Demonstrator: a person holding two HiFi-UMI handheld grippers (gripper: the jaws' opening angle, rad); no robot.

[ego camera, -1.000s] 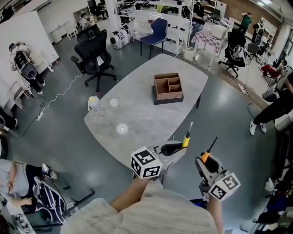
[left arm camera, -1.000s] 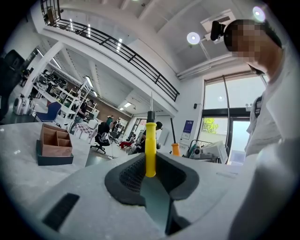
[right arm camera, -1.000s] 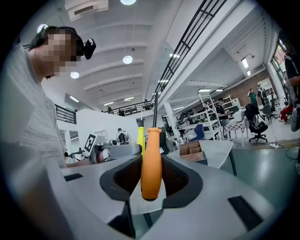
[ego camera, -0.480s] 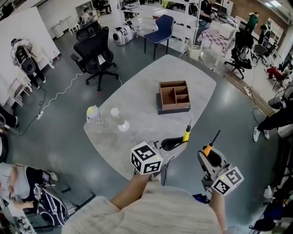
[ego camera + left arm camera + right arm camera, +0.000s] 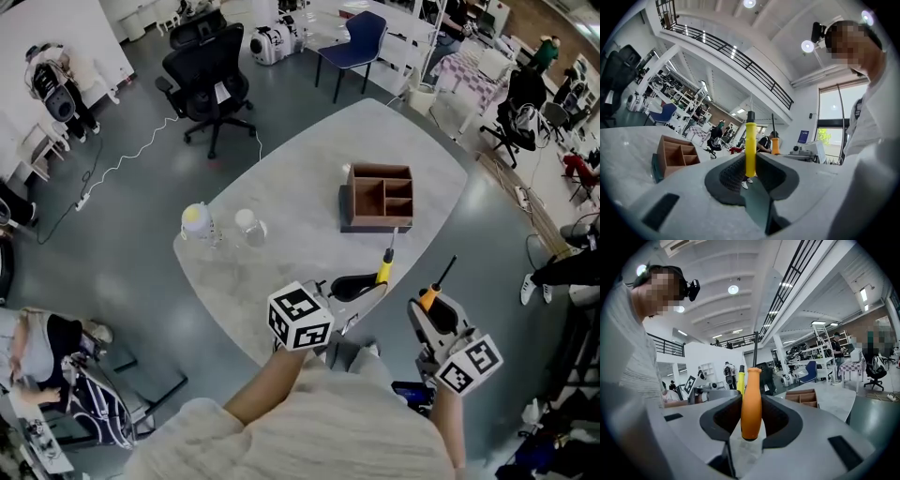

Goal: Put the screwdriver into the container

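Observation:
My left gripper (image 5: 378,288) is shut on a yellow-handled screwdriver (image 5: 383,265) that stands upright between its pads (image 5: 750,154), shaft up. An orange-handled screwdriver (image 5: 427,296) stands clamped in my right gripper (image 5: 424,307), also upright in its own view (image 5: 751,401). The container, a brown wooden box with several compartments (image 5: 382,195), sits on a dark base on the grey table (image 5: 281,216), just beyond the yellow screwdriver's tip. It shows at left in the left gripper view (image 5: 676,154) and at right in the right gripper view (image 5: 802,398). Both grippers hover at the table's near edge.
A pale bottle with a yellowish cap (image 5: 195,221) and a clear cup (image 5: 247,223) stand at the table's left side. Office chairs (image 5: 214,80), a blue chair (image 5: 358,42) and people stand around the room. Grey floor lies right of the table.
The view has advanced toward the table: the wooden box and table now sit nearer and lower in the head view. Both grippers keep the same grip on their screwdrivers.

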